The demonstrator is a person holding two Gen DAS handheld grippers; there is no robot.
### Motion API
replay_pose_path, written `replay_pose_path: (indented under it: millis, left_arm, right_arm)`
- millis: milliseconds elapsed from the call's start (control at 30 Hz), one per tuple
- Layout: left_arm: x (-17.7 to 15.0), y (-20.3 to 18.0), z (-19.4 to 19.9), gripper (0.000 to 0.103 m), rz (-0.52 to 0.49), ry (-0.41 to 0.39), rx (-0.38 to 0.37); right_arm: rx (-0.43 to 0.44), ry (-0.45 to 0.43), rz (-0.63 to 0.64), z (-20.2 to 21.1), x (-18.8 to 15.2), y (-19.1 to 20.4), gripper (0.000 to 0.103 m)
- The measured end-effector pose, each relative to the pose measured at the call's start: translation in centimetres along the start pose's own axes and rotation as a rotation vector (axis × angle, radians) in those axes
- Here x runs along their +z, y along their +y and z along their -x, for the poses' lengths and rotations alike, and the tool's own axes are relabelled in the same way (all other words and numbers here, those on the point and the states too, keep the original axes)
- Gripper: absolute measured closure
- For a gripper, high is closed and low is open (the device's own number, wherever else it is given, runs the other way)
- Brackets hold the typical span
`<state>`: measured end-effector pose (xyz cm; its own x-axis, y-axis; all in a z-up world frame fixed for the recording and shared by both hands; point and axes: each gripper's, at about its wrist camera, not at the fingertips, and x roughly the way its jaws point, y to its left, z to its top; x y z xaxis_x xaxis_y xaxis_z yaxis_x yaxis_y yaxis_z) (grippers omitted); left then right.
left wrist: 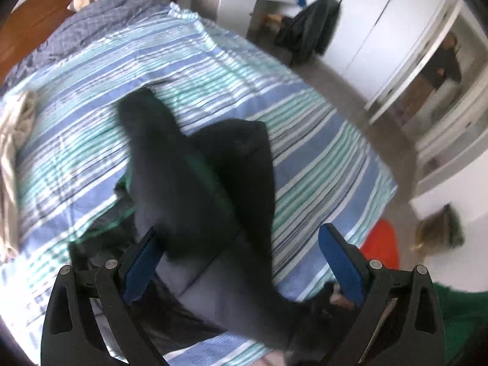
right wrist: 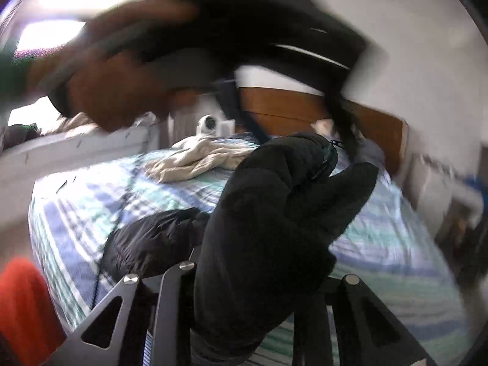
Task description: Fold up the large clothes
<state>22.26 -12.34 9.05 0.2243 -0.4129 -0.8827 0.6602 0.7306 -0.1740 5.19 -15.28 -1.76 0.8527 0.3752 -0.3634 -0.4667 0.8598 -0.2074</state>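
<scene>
Jacket (left wrist: 210, 183), dark and puffy with a thin green trim, is lying bunched up on the striped bedspread (left wrist: 213, 70), part of it lifted toward the cameras. The left gripper (left wrist: 241, 262) has its blue-padded fingers (left wrist: 143, 262) spread wide apart, and a fold of the jacket runs up between them without being pinched, as far as I can see. From the right wrist view it's messier: a thick wad of the same dark fabric (right wrist: 274, 213) sits right where the right gripper (right wrist: 259, 289) fingers meet, and it looks clamped on it, though the fingertips themselves are buried in cloth. A blurry hand (right wrist: 122, 85) cuts across the top of that view. Also on the bed is a beige garment (right wrist: 195, 157), well apart from the jacket, near the wooden headboard (right wrist: 289, 109).
</scene>
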Motion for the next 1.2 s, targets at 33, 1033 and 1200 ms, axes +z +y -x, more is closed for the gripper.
replay_pose_path:
  millis: [33, 1033, 1200]
  left_arm:
    - [-0.3, 0.5, -0.3, 0.004, -0.005, 0.018, 0.042]
    - [-15.6, 25.9, -5.4, 0.056, 0.573, -0.001, 0.05]
    - [-18.9, 28.8, -8.0, 0.048, 0.757, -0.07, -0.034]
  right_arm:
    - [0.005, -0.007, 0.045, 0.1, 0.1, 1.0, 0.078]
    - [0.574, 0.423, -0.367, -17.5, -2.7, 8.0, 0.068]
    - [0.552, 0.485, -0.358, -19.5, -3.7, 9.4, 0.069]
